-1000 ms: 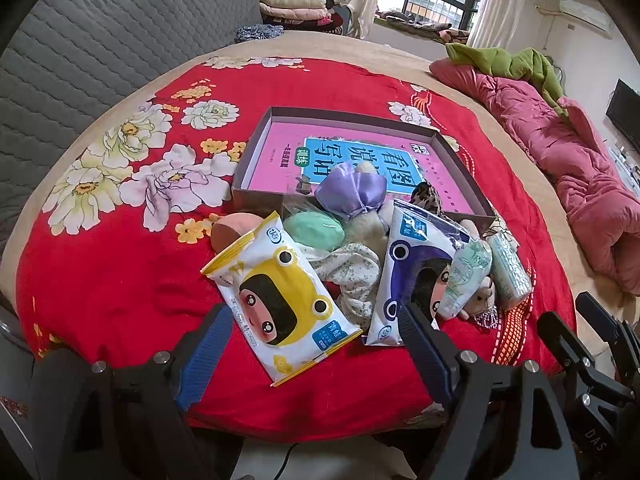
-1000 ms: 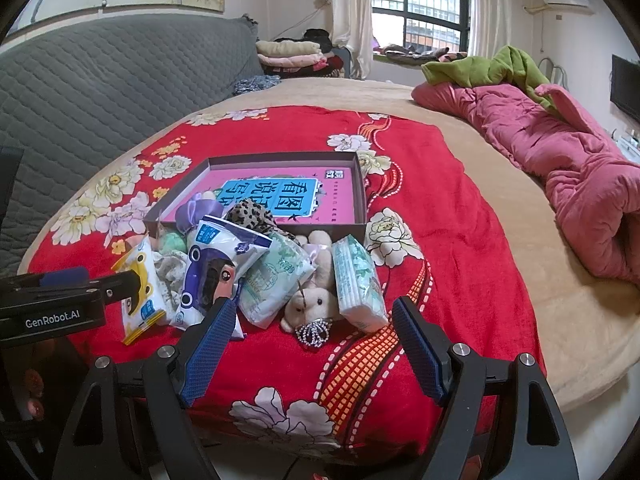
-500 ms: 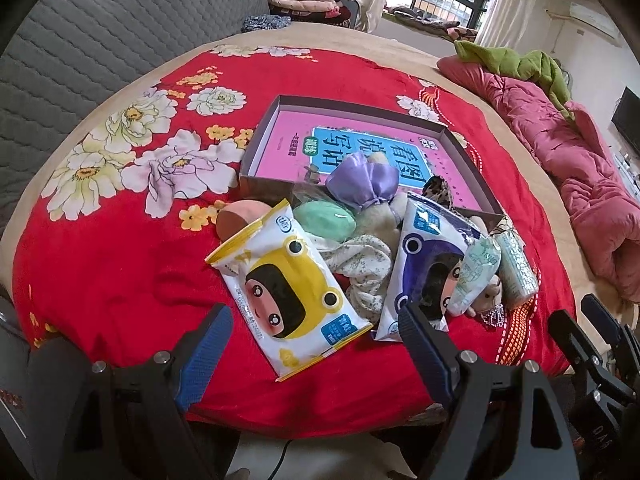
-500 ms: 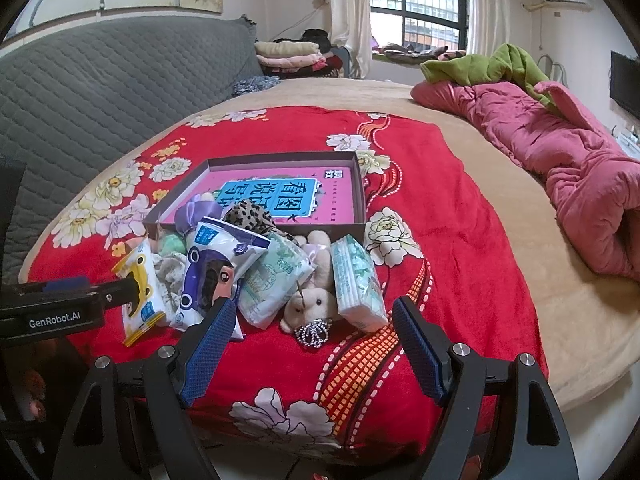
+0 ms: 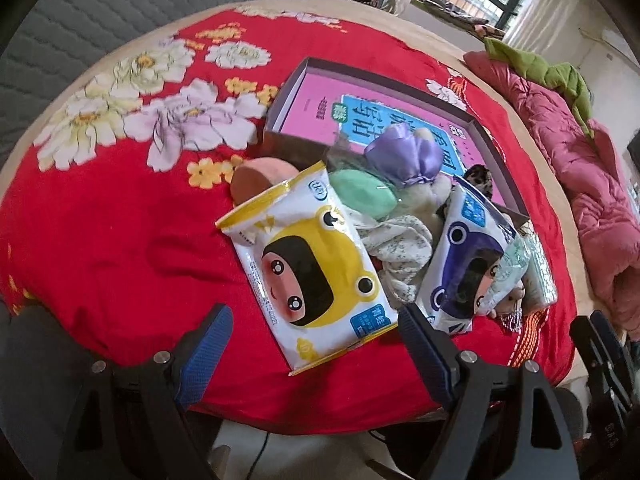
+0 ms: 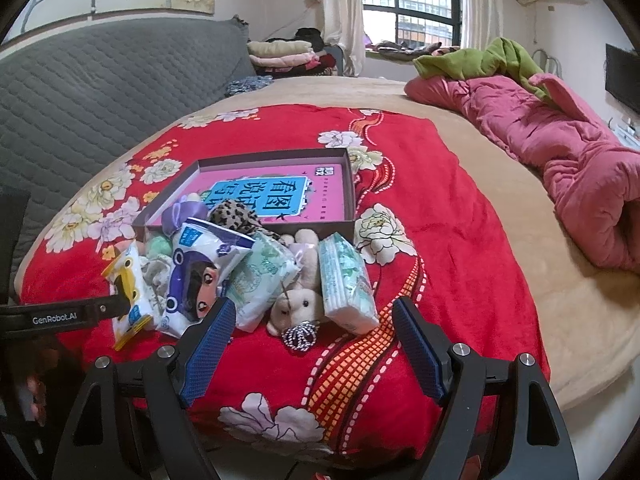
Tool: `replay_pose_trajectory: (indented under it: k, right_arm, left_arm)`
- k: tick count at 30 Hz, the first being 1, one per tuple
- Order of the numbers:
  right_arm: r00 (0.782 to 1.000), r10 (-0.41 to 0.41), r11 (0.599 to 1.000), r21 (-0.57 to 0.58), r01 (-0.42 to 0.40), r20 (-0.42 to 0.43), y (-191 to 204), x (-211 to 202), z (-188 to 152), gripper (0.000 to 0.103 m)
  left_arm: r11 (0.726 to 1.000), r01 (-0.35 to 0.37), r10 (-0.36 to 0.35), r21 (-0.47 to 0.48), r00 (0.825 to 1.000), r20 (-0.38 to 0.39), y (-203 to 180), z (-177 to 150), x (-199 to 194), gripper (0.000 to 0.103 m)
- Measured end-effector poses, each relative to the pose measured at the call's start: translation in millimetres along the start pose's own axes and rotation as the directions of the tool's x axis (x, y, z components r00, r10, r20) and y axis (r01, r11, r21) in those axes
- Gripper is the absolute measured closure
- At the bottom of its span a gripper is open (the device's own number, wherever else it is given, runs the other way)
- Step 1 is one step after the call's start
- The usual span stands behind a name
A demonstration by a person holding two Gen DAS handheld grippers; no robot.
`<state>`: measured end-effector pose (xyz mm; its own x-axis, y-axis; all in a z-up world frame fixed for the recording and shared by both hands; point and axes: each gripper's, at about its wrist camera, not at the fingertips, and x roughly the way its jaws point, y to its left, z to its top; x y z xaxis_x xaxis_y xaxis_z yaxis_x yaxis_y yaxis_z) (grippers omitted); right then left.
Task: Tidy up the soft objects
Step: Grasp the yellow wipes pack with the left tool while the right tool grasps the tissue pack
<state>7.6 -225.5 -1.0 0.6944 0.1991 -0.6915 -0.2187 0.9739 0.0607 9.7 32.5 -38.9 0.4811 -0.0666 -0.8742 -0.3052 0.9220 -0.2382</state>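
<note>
A pile of soft things lies on the red flowered bedspread (image 5: 100,240) before a shallow box (image 5: 288,92) with a pink bottom. In the left wrist view: a yellow wipes pack (image 5: 308,264), a purple wipes pack (image 5: 464,264), a green pad (image 5: 362,194), a lilac satin pouch (image 5: 404,156), a pink pad (image 5: 260,176), a flowered cloth (image 5: 404,248). My left gripper (image 5: 312,348) is open, just short of the yellow pack. My right gripper (image 6: 308,340) is open, near a plush bear (image 6: 300,300), a tissue pack (image 6: 344,280) and a green pack (image 6: 264,276).
A grey quilted headboard (image 6: 100,92) stands at the left. A pink duvet (image 6: 560,152) with a green cloth (image 6: 492,56) lies at the right. Folded bedding (image 6: 280,52) is stacked by the window. The bed's front edge is right under both grippers.
My left gripper has moved forward and tilted down toward the yellow pack, which looks larger. The right gripper has barely moved. Nothing on the bed has shifted.
</note>
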Motion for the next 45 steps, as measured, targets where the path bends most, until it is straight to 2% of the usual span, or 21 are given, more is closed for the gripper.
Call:
replay_pose_trajectory:
  k: [13, 25, 28, 37, 40, 45]
  right_arm:
    - [1.0, -0.005, 1.0, 0.023, 0.005, -0.006, -14, 20, 0, 0.022]
    - [0.997, -0.002, 0.998, 0.057, 0.006, -0.08, -29, 61, 2, 0.022]
    - [0.996, -0.012, 0.999, 0.051, 0.016, -0.093, -32, 70, 2, 0.022]
    - [0.992, -0.065, 0.997, 0.025, 0.068, -0.112, -37, 87, 4, 0.025]
    - [0.992, -0.066, 0.998, 0.015, 0.068, -0.105, -38, 88, 5, 0.035]
    - [0.995, -0.054, 0.998, 0.007, 0.055, -0.088, -36, 85, 7, 0.066]
  left_arm:
    - [0.991, 0.053, -0.062, -0.125, 0.996, -0.066, 16, 11, 31, 0.019]
    - [0.976, 0.078, -0.095, -0.202, 0.993, -0.075, 22, 25, 53, 0.019]
    - [0.973, 0.076, -0.095, -0.22, 0.993, -0.074, 23, 31, 59, 0.02]
    - [0.981, 0.03, -0.044, -0.194, 0.997, -0.07, 15, 33, 64, 0.026]
    - [0.981, 0.025, -0.039, -0.195, 0.997, -0.071, 15, 32, 63, 0.029]
    - [0.983, 0.029, -0.043, -0.181, 0.996, -0.073, 16, 32, 59, 0.037]
